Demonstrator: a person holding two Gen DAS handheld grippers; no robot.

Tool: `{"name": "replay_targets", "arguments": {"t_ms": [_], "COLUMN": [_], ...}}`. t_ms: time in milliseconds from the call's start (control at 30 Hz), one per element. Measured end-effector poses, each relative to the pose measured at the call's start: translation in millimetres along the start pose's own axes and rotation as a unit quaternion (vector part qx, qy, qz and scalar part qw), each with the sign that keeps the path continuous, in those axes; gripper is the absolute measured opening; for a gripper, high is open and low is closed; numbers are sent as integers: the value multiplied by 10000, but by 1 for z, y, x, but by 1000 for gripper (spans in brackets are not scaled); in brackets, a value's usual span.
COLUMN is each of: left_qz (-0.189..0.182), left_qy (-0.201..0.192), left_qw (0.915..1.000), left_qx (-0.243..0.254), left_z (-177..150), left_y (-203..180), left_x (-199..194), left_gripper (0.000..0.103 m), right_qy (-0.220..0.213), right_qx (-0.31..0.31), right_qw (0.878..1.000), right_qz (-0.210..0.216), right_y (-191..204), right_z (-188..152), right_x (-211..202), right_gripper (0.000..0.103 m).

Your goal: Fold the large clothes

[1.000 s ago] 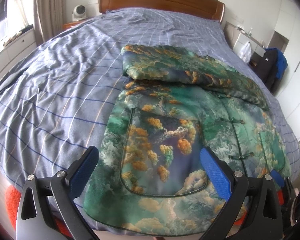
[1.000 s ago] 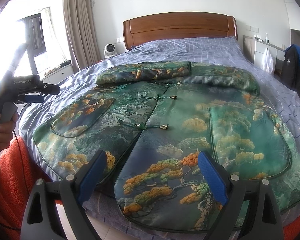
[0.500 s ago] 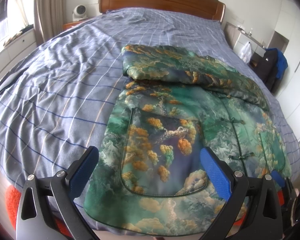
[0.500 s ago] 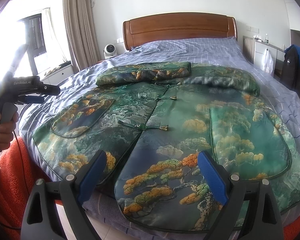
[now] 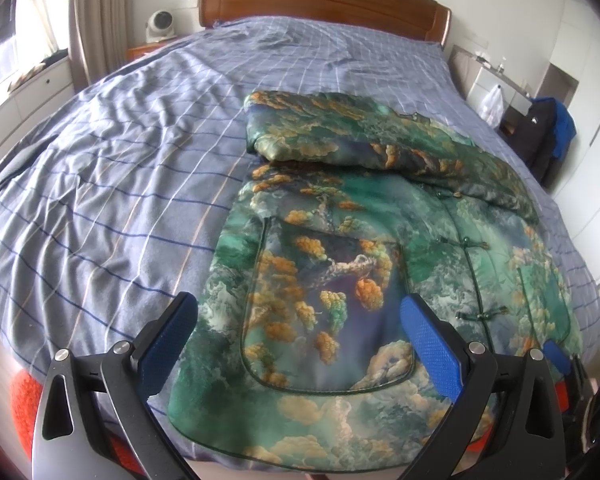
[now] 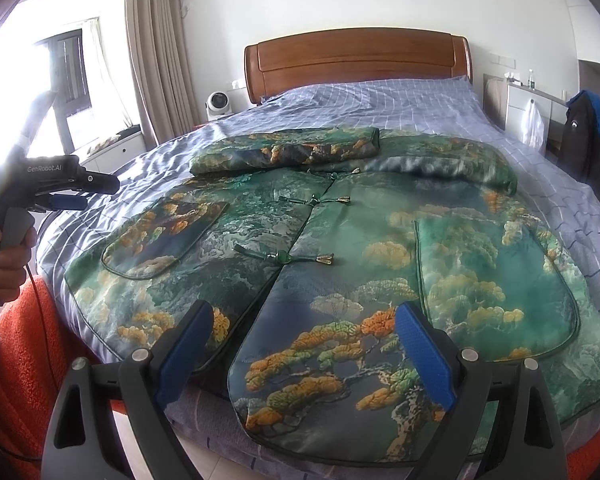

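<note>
Jacket lies flat, front up, on the bed, hem at the near edge and collar toward the headboard. Both sleeves are folded in across the chest: one sleeve lies crosswise on top from the left side of the right wrist view, the other sleeve comes in from the right, ends meeting near the placket. Front is closed with knot buttons; the lowest button sits about mid-body, and below it the two front panels split and overlap slightly. Patch pockets on each side, left pocket and right pocket as seen in that view. Left gripper hangs over the near left hem corner, jaws wide apart, nothing between them, pads clear of the fabric. Right gripper hangs over the centre hem by the split, jaws likewise wide apart and empty. In the right wrist view the left gripper shows from the side at the bed's left edge, handle gripped by a hand. Orange cloth hangs below the near bed edge. Small fan stands beside the headboard; dark coat hangs at the far right.
</note>
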State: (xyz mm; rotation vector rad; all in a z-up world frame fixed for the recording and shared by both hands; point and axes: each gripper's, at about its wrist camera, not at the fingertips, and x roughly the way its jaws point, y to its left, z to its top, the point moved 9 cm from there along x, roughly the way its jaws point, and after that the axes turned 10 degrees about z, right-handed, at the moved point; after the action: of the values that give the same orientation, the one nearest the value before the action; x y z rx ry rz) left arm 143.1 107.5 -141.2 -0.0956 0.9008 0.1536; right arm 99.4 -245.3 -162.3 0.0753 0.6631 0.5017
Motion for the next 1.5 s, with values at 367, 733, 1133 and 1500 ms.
{"name": "replay_targets", "arguments": {"t_ms": [367,733,1133,1500], "left_qz": [4,19,36,41], "left_qy": [-5,-28,-16,-18], "left_qw": [10000,10000,10000,10000], "left_qx": [-13,-45,-56,-67], "left_z": [0,2,2,2], "left_y": [0,2,2,2], "left_x": [0,-1,-1,0], "left_gripper": [101,101,101,101], "right_qy": [-19,-75,-102,-134], "right_qx": [-7,-6,-8,2], "right_qw": [10000,10000,9999,9999], "right_qz": [-3,-8,-13,-8], "right_y": [0,0,0,0], "right_z": [1,3,6,7], "right_x": [-1,-3,-5,-5], "right_gripper": [92,92,92,92]}}
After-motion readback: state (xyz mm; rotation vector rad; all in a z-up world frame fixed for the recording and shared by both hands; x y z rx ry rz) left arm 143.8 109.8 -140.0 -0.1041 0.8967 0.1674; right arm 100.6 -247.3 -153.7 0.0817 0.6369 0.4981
